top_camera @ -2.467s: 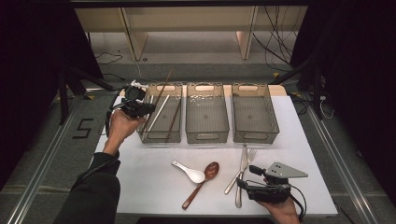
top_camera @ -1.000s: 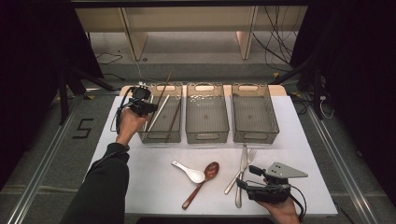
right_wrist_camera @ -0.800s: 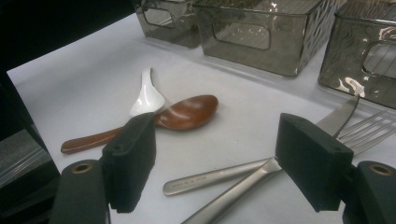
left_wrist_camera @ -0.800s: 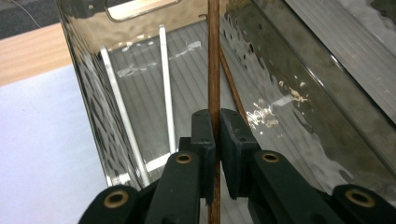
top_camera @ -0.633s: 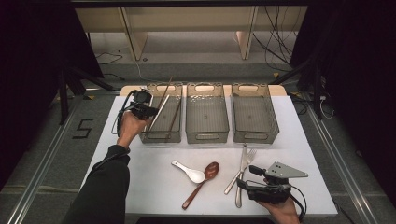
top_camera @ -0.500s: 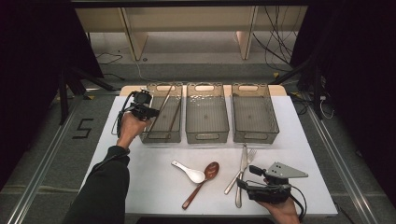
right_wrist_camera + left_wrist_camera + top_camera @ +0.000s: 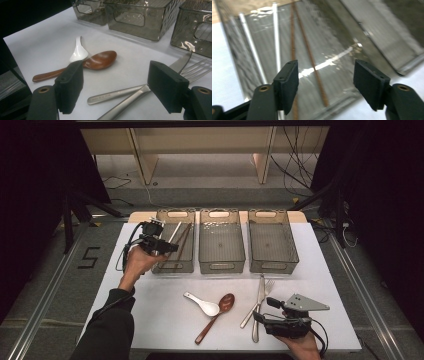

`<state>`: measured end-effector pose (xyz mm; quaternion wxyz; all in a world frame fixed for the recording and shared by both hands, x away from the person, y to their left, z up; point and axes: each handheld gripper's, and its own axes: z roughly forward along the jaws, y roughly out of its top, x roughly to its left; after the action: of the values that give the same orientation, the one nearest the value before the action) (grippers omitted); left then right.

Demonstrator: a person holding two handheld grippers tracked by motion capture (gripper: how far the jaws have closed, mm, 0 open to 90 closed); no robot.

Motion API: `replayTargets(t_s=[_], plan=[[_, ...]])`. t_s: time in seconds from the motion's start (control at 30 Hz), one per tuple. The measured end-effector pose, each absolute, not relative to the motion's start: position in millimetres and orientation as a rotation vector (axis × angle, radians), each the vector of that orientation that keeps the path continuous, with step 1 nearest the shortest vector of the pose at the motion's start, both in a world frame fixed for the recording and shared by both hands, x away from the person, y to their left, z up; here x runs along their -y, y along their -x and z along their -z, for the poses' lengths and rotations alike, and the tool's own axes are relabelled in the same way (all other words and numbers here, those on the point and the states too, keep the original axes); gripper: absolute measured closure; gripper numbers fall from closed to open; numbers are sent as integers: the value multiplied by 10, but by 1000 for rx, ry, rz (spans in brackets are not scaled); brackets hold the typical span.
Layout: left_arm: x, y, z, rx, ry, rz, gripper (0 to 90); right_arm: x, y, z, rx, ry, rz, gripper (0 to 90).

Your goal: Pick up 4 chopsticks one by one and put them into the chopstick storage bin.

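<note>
My left gripper (image 7: 167, 247) hovers over the left bin (image 7: 173, 268), which has a brown pair of chopsticks (image 7: 312, 60) and a pale pair (image 7: 276, 45) lying flat inside. Its jaws have just been opening and nothing sits between them (image 7: 325, 83). My right gripper (image 7: 264, 310) rests low near the table's front edge, open and empty (image 7: 116, 86). Just ahead of it lie a knife (image 7: 178, 63) and a fork (image 7: 197, 70). A brown wooden spoon (image 7: 100, 60) and a white spoon (image 7: 78, 52) lie to its left.
Three smoky clear bins stand in a row at the back, the middle bin (image 7: 221, 265) and right bin (image 7: 272, 265) bare inside. White spoon (image 7: 202, 303), wooden spoon (image 7: 220, 311), knife (image 7: 260, 287) and fork (image 7: 268, 286) lie on the white tabletop (image 7: 150, 310).
The left gripper has opened and let go of the chopsticks it held slanting over the left bin; they now lie inside it. The hand drew slightly toward me. The right gripper stayed still.
</note>
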<state>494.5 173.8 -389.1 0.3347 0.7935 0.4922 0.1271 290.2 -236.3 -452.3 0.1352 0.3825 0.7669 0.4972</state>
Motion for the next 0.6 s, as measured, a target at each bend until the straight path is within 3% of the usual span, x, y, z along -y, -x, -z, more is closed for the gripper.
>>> replayTargets(t_s=[0.6], plan=[[-1437, -4381, 3841, -1091, -2151, -284, 267, 2364, -2900, 4521, -2221, -1108, -1440, 298]])
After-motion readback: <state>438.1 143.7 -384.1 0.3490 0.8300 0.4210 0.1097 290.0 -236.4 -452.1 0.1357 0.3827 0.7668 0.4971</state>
